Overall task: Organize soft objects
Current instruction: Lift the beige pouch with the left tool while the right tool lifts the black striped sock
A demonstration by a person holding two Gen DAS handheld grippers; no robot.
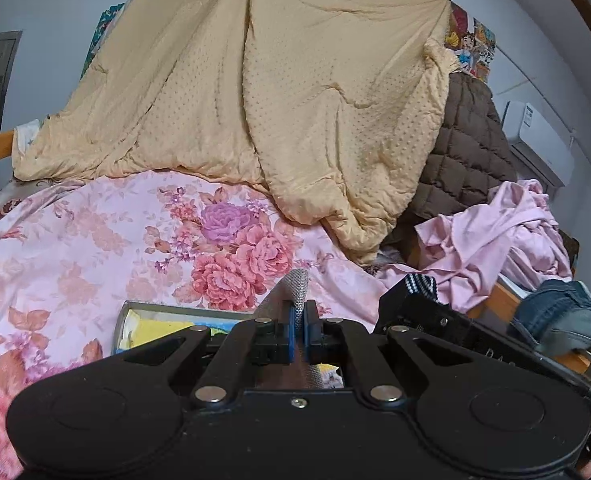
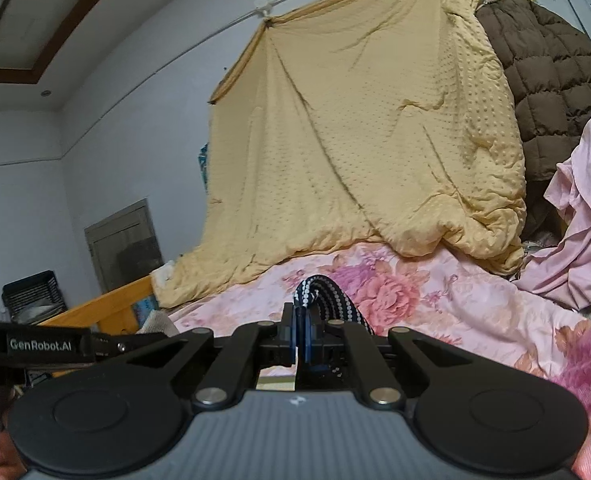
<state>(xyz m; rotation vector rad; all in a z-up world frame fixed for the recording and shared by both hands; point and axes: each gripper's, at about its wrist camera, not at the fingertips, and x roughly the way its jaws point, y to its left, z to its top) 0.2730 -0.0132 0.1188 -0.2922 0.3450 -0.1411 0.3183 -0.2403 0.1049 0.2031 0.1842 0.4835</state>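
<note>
Socks are the soft things in hand: the left hand-held gripper point(image 1: 299, 322) is clenched on a grey knit sock point(image 1: 293, 286), whose cuff stands up between the blue pads, and the right hand-held gripper point(image 2: 301, 334) is clenched on a dark blue-and-white striped sock point(image 2: 327, 298) that arches over its fingertips. Both hang just above the pink floral quilt point(image 1: 95, 240) on the bed, with the 2 grippers side by side. Beneath the left one lies an open tin point(image 1: 135, 312) with yellow contents. This looks like the carrying or pairing step, mid-task. Next, I judge, each sock must be brought over a chosen spot, perhaps the tin, lowered and let go without dragging the quilt. Beyond, a yellow blanket point(image 1: 255, 100), a brown quilted coat point(image 1: 467, 152) and crumpled pink cloth point(image 1: 503, 232) await sorting.
</note>
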